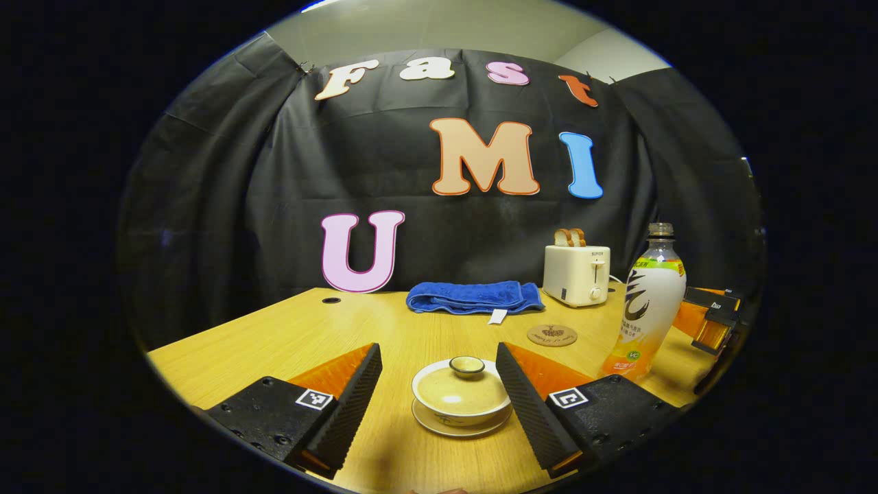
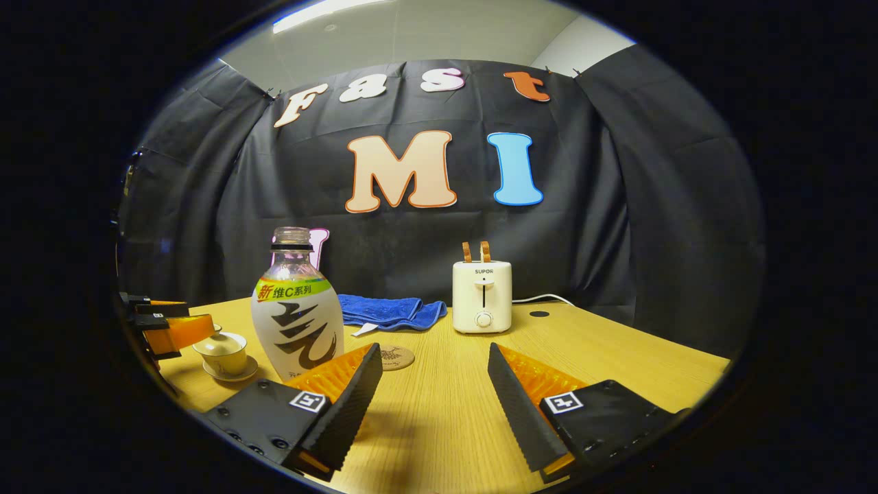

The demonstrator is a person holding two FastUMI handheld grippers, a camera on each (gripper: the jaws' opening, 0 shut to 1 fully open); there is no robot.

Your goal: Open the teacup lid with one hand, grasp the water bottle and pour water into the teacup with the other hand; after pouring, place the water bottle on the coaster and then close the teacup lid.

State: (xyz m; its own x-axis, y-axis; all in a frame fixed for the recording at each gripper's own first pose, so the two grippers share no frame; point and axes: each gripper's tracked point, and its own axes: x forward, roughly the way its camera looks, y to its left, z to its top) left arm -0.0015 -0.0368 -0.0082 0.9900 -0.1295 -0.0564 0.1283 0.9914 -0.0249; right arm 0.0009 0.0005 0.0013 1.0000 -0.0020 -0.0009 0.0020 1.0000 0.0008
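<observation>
A cream teacup [image 1: 461,399] with its lid on stands on a saucer, just ahead of my left gripper [image 1: 439,387], whose open fingers flank it without touching. The uncapped water bottle [image 1: 647,305] stands upright to the right of the cup. A round cork coaster [image 1: 552,335] lies behind them. In the right gripper view the bottle [image 2: 297,312] stands left of my open right gripper [image 2: 435,387], whose fingers hold nothing. The coaster [image 2: 396,357] peeks out beside the bottle, and the teacup [image 2: 223,351] sits at far left next to the other gripper [image 2: 164,329].
A white toaster [image 1: 576,274] with bread slices and a folded blue towel [image 1: 473,296] sit at the back of the wooden table [image 1: 274,343]. The toaster [image 2: 482,295] is straight ahead of the right gripper, with its cord trailing right.
</observation>
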